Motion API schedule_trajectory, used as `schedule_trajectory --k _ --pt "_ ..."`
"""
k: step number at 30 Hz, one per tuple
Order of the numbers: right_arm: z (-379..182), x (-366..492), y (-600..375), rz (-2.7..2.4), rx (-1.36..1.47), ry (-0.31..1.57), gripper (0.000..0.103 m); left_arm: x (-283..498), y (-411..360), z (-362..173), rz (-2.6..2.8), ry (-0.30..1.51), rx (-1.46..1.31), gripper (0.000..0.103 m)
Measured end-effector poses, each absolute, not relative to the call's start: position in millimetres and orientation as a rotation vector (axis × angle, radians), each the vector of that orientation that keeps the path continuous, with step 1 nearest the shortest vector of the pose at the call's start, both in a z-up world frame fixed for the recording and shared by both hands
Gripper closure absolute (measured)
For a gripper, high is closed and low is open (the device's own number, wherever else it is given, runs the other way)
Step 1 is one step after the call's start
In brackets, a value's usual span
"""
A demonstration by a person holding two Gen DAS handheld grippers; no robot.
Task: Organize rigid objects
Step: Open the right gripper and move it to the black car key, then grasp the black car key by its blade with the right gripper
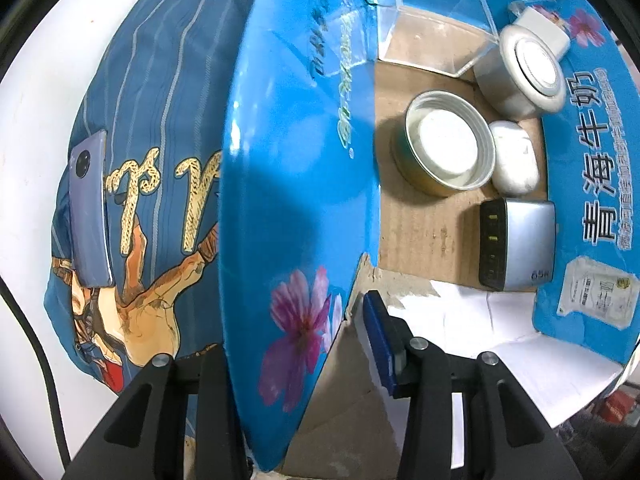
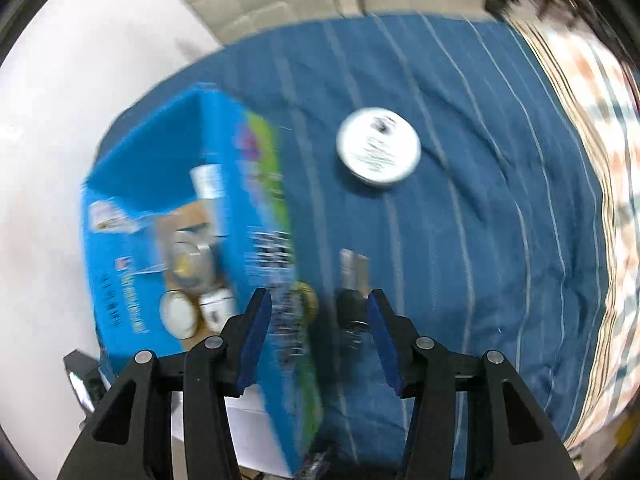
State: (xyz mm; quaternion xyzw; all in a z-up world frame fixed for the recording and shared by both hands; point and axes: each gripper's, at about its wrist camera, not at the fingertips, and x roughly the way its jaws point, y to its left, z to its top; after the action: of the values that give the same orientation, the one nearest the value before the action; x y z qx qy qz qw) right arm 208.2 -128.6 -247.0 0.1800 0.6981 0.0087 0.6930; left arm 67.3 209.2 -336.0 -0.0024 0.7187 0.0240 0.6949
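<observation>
The left gripper (image 1: 300, 344) is pointing straight down and its jaws are closing on the side wall of the blue carton box (image 1: 296, 160). One blue pad (image 1: 380, 340) is sitting on the inner side of the wall; the other finger is hidden behind the wall, so the contact on that side cannot be seen, but the wall is standing between the two fingers and the gap is narrow.

Inside the box, on its brown cardboard floor, several things are lying: a round metal tin (image 1: 448, 144) with a white disc inside, a white earbud case (image 1: 514, 160) touching the tin, a silver charger (image 1: 518, 246) with a black face near the box wall, a white round container (image 1: 524, 70), and a clear plastic box (image 1: 432, 28) in the far corner. Outside the box, a phone (image 1: 90, 208) is lying on the blue striped bedcover (image 1: 160, 80).

The right gripper (image 2: 320, 336) is hanging open above the bedcover, beside the outer wall of the box, and nothing is between its pads. This view is blurred. A white round tin (image 2: 378, 146) is lying on the bedcover, well apart from the box. A small silver and dark object (image 2: 352, 280) is lying just beyond the right fingertips; I cannot tell what it is.
</observation>
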Motion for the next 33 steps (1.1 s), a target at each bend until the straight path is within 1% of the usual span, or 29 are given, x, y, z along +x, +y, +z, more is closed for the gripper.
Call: schedule_trajectory --k 3,8,16,23,28,29,30,33 --pt "-270 198 -146 -0.019 0.437 1.603 0.05 66 208 -334 0.073 1.579 -0.003 0.064" --pt "-302 185 -155 -0.066 0.411 1.658 0.05 64 205 -331 0.078 1.56 0.017 0.063" --pt "-350 181 -138 -0.083 0.382 1.703 0.05 66 202 -331 0.075 1.579 0.012 0.063" --pt "-374 182 -129 -0.157 0.394 1.681 0.05 67 205 -334 0.075 1.571 0.017 0.063" --pt "-375 180 -133 -0.185 0.396 1.666 0.051 66 206 -334 0.075 1.569 0.017 0.063" --pt "-380 181 -131 -0.188 0.393 1.666 0.052 66 206 -334 0.076 1.569 0.016 0.063" --pt "-383 182 -127 -0.191 0.388 1.665 0.058 66 206 -334 0.078 1.568 0.016 0.063" --pt "-377 181 -125 -0.193 0.359 1.66 0.069 66 206 -335 0.08 1.57 0.014 0.063"
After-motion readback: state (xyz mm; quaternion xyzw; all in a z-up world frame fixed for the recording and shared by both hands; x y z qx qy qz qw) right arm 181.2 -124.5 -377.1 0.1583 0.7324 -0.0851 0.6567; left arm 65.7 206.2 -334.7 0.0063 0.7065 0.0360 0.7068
